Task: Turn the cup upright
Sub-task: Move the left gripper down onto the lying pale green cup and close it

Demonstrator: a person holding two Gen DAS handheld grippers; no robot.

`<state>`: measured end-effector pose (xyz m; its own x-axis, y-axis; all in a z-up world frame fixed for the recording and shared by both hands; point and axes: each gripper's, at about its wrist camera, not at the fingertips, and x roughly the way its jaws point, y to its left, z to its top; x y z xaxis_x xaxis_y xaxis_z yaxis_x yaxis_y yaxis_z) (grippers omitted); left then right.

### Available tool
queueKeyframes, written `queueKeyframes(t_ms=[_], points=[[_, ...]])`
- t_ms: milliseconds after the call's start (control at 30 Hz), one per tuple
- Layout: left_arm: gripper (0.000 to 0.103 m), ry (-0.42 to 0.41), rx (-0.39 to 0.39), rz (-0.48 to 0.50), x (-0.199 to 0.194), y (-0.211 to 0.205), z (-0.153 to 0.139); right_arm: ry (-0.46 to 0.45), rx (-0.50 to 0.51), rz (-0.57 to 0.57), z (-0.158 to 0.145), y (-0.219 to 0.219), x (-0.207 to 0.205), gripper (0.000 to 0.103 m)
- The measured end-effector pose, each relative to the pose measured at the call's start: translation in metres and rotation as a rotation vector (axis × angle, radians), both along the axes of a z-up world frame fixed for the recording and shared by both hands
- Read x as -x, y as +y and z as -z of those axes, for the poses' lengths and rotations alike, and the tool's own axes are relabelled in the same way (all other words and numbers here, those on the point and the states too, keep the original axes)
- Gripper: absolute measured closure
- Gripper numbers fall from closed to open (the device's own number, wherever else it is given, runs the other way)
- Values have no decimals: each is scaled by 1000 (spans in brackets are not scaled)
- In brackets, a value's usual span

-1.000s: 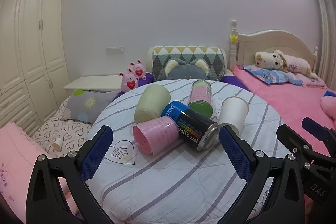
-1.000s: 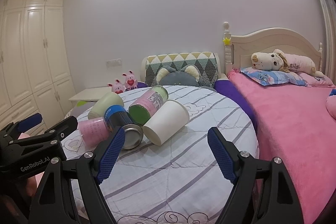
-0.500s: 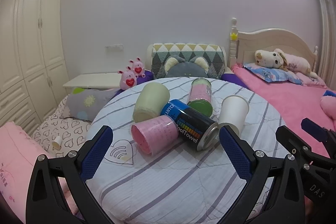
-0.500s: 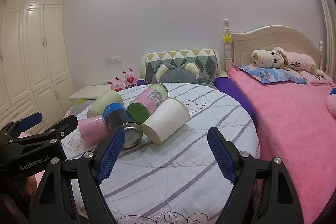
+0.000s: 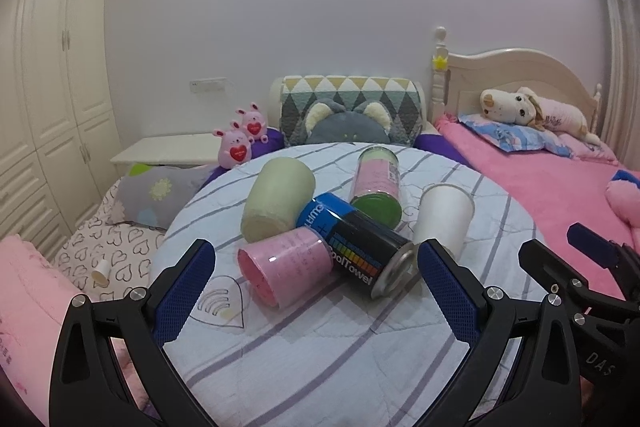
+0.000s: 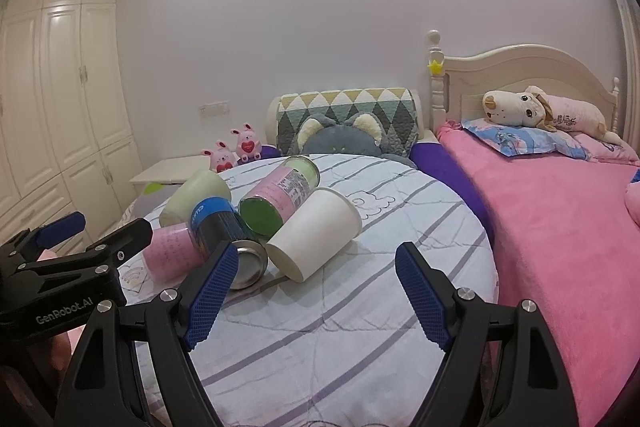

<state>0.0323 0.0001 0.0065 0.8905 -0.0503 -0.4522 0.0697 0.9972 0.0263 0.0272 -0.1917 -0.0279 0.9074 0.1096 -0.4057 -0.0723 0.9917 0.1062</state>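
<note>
Lying on its side on the striped quilted surface [image 6: 360,327], the white cup [image 6: 316,235] rests against the green-bottomed canister [image 6: 280,195] and just beside the blue-and-black can [image 6: 224,231], its mouth toward you and its base pointing away. You hold the right hand-held gripper [image 6: 312,291] wide and empty short of the cup, and the left hand-held gripper [image 5: 316,291] equally wide and empty before the pink cup [image 5: 286,267]. It looks like thin paper, light and easily crushed, so I judge you should take it softly across the tapered wall near the stiffer rolled rim.
</note>
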Motion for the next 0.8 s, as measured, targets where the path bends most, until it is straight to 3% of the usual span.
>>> queueKeyframes(t_ms=[167, 433, 633, 800], points=[[1, 53, 68, 44, -17, 5, 2, 19, 5, -19, 0, 1, -15, 21], [1, 86, 92, 74, -57, 11, -5, 45, 16, -40, -7, 3, -45, 21], [1, 111, 37, 102, -96, 10, -17, 113, 46, -77, -9, 8, -81, 21], [1, 179, -25, 91, -129, 11, -20, 134, 44, -112, -13, 12, -104, 21]])
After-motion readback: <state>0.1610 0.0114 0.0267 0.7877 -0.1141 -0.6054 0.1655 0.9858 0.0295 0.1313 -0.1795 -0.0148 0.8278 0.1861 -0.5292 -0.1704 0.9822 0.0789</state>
